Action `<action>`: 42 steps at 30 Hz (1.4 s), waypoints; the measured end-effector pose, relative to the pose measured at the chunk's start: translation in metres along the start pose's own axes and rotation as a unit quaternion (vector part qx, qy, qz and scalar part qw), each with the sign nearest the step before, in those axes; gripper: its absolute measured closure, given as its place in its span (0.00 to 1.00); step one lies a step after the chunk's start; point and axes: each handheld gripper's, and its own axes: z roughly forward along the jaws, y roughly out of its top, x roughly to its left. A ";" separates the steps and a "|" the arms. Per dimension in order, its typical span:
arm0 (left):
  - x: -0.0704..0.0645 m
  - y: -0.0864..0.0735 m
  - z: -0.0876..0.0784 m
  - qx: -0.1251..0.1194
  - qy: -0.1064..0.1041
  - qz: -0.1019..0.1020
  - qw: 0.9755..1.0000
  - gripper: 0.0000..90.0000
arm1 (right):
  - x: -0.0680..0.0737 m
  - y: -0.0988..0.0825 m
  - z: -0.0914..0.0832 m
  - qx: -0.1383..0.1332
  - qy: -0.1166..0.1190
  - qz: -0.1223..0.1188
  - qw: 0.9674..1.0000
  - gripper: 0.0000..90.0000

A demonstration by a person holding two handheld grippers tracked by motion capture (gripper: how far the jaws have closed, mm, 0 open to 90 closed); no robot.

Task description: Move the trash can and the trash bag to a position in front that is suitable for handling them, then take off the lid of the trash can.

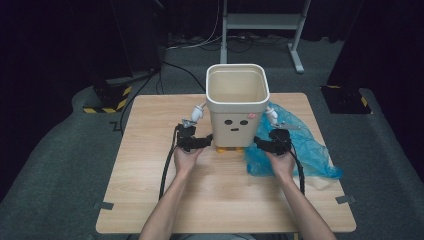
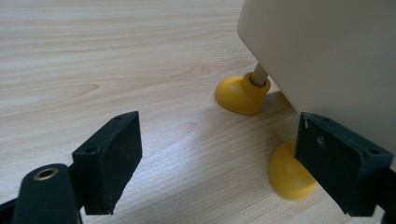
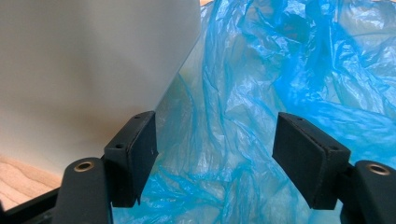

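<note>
1. A light wooden table (image 1: 150,200) stands on grey carpet in a dark room, seen from above. A person's two forearms come in from the bottom edge, each hand holding a black two-jaw gripper.

2. A tall cream bin (image 1: 237,105) stands upright just past the middle of the table. It is open at the top and looks empty. Its front has a simple face of two dots and a short mouth, and small toy arms stick out from its sides.

3. A crumpled blue plastic bag (image 1: 305,145) lies on the table, touching the bin's right side and spreading toward the right edge. Lying loose next to an unlined bin, it is probably meant to line it.

4. The left gripper (image 1: 192,142) sits low beside the bin's left lower corner. Its jaws stand wide apart with nothing held, likely there to steady the bin.

5. The right gripper (image 1: 272,142) sits at the bin's right lower corner, over the bag. Its jaws are apart. Blue film lies between them, but the pads are not pressing on it. This looks like a reach to pick up the bag.

6. The left gripper view shows that the bin stands on small yellow feet (image 2: 243,93) on short pegs, which appear in the high view as a mere yellow sliver.

7. The right gripper view shows the bag's thin, see-through wrinkles up close.
</note>
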 end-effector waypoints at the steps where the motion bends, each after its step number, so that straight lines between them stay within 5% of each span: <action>1: 0.000 0.000 0.000 0.000 0.000 0.001 1.000 0.17 | 0.000 0.000 0.000 0.001 0.000 0.001 1.000 0.34; 15: -0.006 0.001 0.004 0.001 0.005 0.002 1.000 0.20 | -0.005 0.002 -0.004 -0.005 0.006 0.000 1.000 0.38; 19: -0.010 0.005 0.003 0.006 0.020 0.022 1.000 0.21 | -0.005 0.003 -0.005 -0.005 -0.004 -0.003 1.000 0.35; 21: -0.009 0.006 0.004 0.008 0.010 0.015 1.000 0.21 | -0.005 0.003 -0.006 -0.005 -0.007 -0.004 1.000 0.33; 24: -0.004 0.004 0.007 0.025 -0.001 0.001 1.000 0.19 | -0.011 0.002 -0.006 0.001 -0.007 -0.002 1.000 0.31; 33: 0.005 -0.003 0.003 0.056 0.011 0.013 0.998 0.17 | -0.052 -0.036 -0.006 0.031 -0.051 0.015 0.998 0.33; 42: 0.015 -0.004 -0.014 0.064 0.029 0.021 0.997 0.20 | -0.061 -0.048 -0.001 0.044 -0.067 0.005 0.997 0.27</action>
